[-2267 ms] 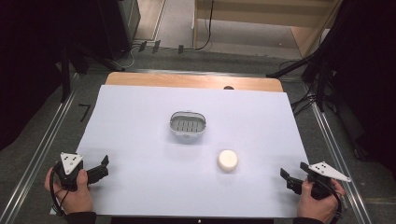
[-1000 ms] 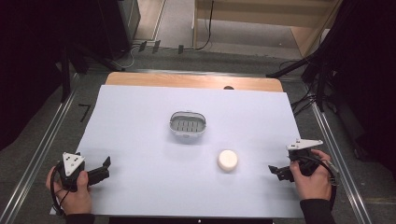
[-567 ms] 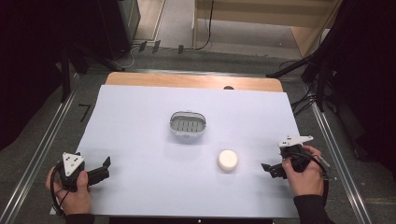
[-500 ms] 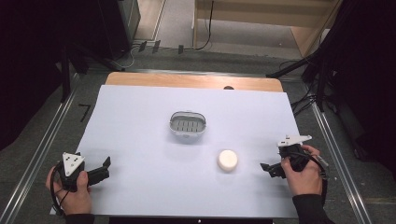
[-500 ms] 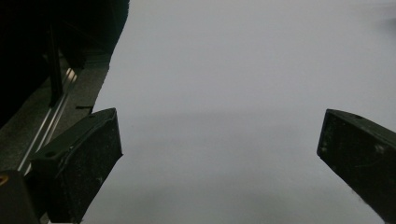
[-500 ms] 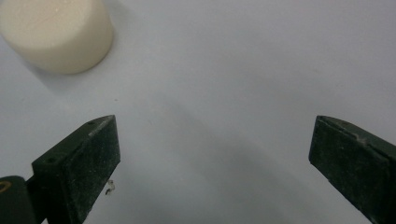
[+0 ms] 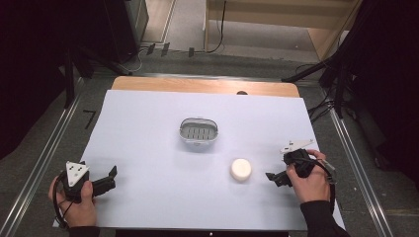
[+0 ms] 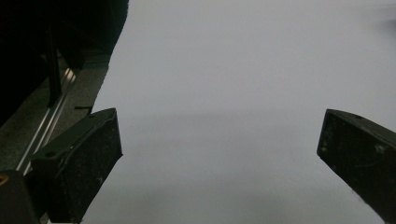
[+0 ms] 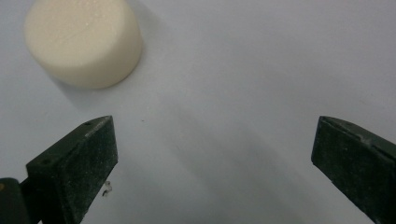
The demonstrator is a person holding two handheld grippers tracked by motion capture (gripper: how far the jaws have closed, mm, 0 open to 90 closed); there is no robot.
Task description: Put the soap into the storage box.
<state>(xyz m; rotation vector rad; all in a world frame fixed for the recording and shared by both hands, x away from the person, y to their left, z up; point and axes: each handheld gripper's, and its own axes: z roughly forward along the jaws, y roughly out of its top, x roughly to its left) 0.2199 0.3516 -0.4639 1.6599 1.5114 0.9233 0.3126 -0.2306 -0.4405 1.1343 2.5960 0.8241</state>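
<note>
A cream-coloured round puck (image 7: 241, 169) lies flat on the white sheet (image 7: 148, 133) that covers the table, right of centre and toward the near edge. The right gripper (image 7: 274, 178) sits just to the right of it, near but apart, held low in the person's right hand (image 7: 309, 180) with its jaws pointing left toward the puck. In the right gripper view the puck (image 9: 84, 42) lies ahead and to the left of the two black jaws, which stand wide and are opening, with only bare sheet between them.

Farther back, near the middle of the sheet, stands a small oval metal dish (image 7: 198, 132) with a slotted insert; what the insert is made of is hard to tell from this height. It is well apart from the puck and from both grippers.

The left gripper (image 7: 109, 178) rests at the near left corner of the sheet in the person's left hand (image 7: 79, 205), well apart from the puck. Its jaws are spread wide in the left gripper view, with plain white sheet (image 8: 243, 93) between them.
</note>
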